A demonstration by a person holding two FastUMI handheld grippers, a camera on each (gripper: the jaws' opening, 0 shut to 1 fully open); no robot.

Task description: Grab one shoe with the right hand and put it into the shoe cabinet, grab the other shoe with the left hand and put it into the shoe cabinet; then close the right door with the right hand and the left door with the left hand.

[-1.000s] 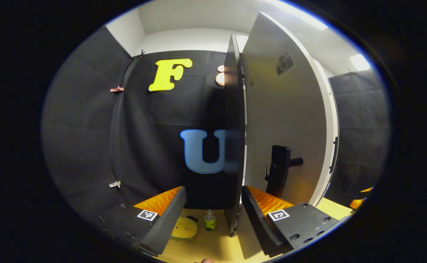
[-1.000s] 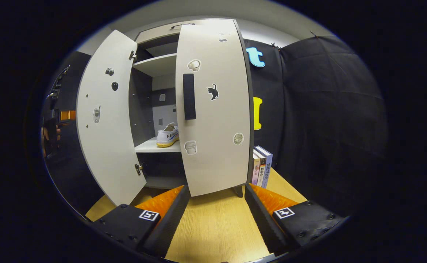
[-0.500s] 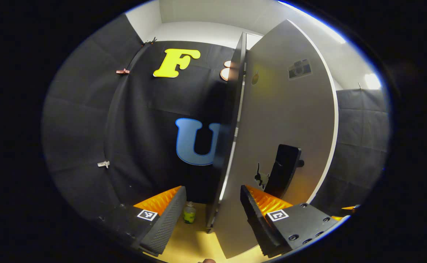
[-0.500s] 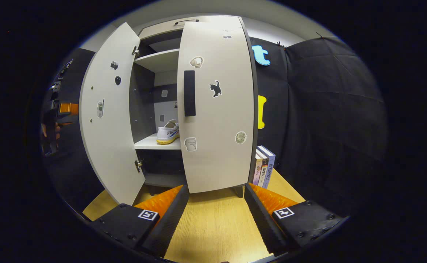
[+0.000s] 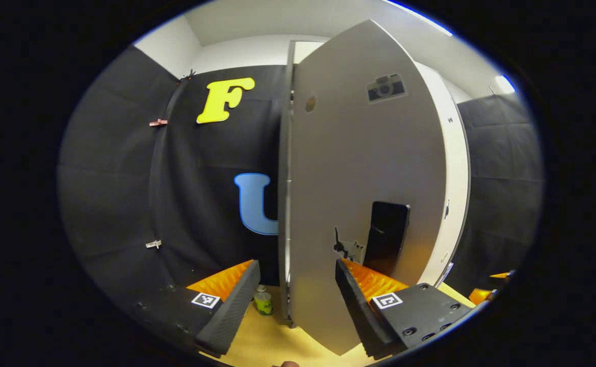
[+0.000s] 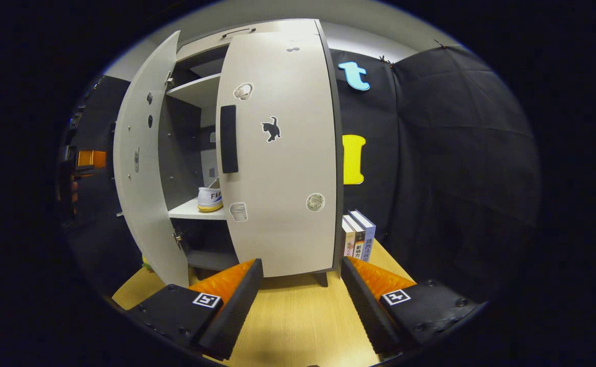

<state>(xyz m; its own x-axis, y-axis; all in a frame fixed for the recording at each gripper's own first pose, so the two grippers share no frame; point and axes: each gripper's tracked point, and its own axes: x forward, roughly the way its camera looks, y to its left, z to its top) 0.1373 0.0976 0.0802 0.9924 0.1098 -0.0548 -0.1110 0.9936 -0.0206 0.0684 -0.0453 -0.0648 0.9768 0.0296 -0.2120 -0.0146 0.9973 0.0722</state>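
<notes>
In the right gripper view the shoe cabinet [image 6: 277, 153] stands on the wooden floor. Its right door [image 6: 282, 193] lies shut against the front, and its left door [image 6: 140, 204] stands partly open. A white shoe [image 6: 210, 198] with a yellow sole rests on the middle shelf in the gap. My right gripper [image 6: 302, 300] is open and holds nothing, a short way in front of the cabinet. My left gripper [image 5: 294, 300] is open, close against the left door's outer face [image 5: 359, 168], near its black handle [image 5: 387, 237]. The left gripper [image 6: 86, 159] also appears behind that door.
Three books [image 6: 357, 235] stand upright beside the cabinet's right side. A small green bottle [image 5: 263, 300] sits on the floor by the cabinet's left corner. Black cloth walls close in on both sides. A hand [image 6: 74, 191] holds the far gripper.
The left door has swung further towards shut, so the gap is narrower and less of the shoe shows. The left gripper now faces the door's outer face more squarely. The right gripper barely shifted.
</notes>
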